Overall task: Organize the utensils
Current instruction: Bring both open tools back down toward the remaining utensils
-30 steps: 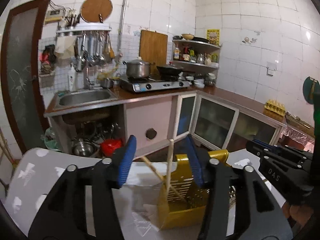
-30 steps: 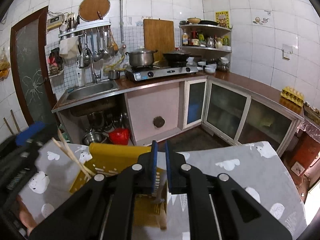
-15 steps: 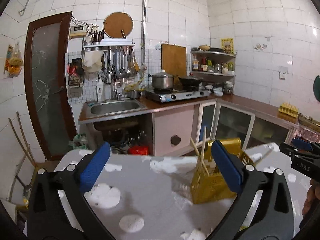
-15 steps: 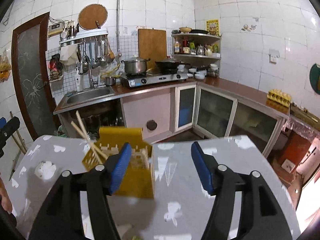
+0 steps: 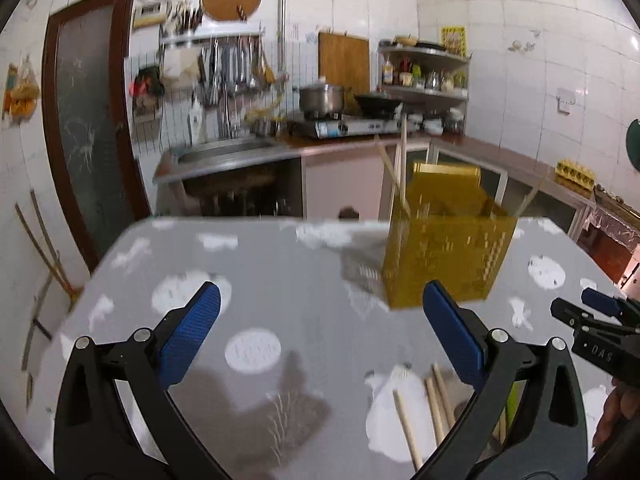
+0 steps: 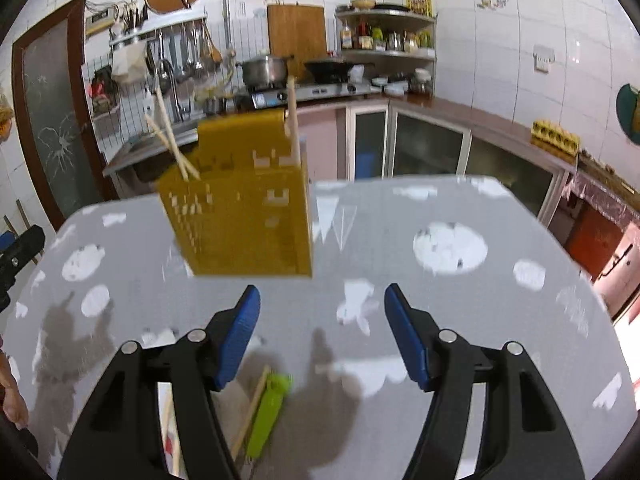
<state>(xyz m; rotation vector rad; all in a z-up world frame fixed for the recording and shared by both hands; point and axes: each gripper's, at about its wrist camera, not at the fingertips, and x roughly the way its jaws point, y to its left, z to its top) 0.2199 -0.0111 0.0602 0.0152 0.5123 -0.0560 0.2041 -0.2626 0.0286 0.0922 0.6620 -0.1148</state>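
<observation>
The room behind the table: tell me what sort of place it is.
A home kitchen, most likely. A sink is set in the counter, a pot sits on a gas stove, and ladles hang from a wall rack. Nearer, a yellow utensil holder stands on the table.

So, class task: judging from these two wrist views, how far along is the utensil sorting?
Done: three chopsticks already stand in the yellow holder on the table. In hand: nothing; the left gripper and right gripper are both open and empty. Left: loose chopsticks and a green utensil lie on the near part of the table, to be picked up and put in.
</observation>
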